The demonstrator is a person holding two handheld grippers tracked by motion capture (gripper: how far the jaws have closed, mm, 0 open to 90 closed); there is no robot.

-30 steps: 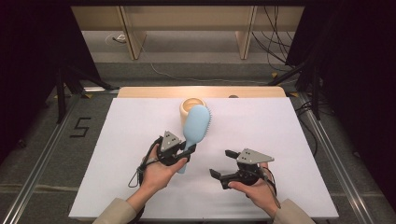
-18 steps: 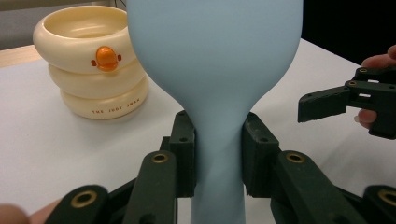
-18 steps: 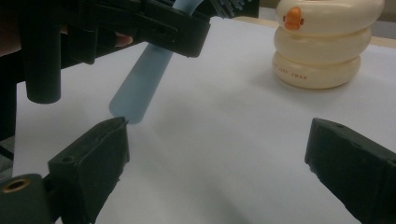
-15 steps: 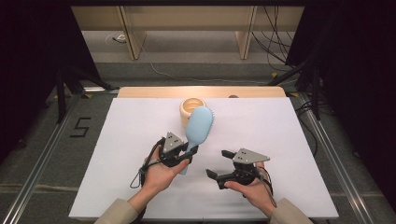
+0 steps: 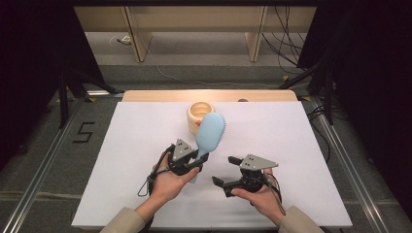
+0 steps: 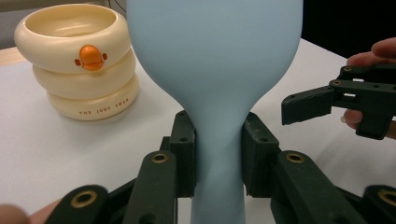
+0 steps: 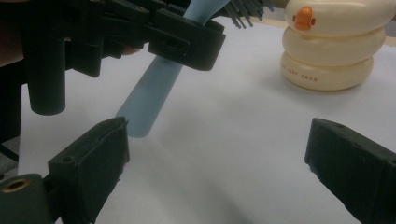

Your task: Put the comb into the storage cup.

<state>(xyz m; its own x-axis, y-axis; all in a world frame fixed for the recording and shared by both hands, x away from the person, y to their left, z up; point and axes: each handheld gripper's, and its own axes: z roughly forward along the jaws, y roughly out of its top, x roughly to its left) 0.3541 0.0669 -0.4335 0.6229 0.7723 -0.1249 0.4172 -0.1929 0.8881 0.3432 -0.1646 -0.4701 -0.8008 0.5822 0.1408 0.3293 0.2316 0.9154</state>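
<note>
White sheeting covers the table (image 5: 121, 160), with a cream ringed cup (image 5: 200, 114) bearing an orange duck bill toward its far edge. Just in front of the cup, the left gripper (image 5: 194, 163) clamps the neck of a pale blue hairbrush (image 5: 210, 133), whose head tilts up toward the cup. Nearer than the cup and off to its right, the right gripper (image 5: 224, 171) hangs with jaws wide apart, empty, close to the brush's handle end.
</note>
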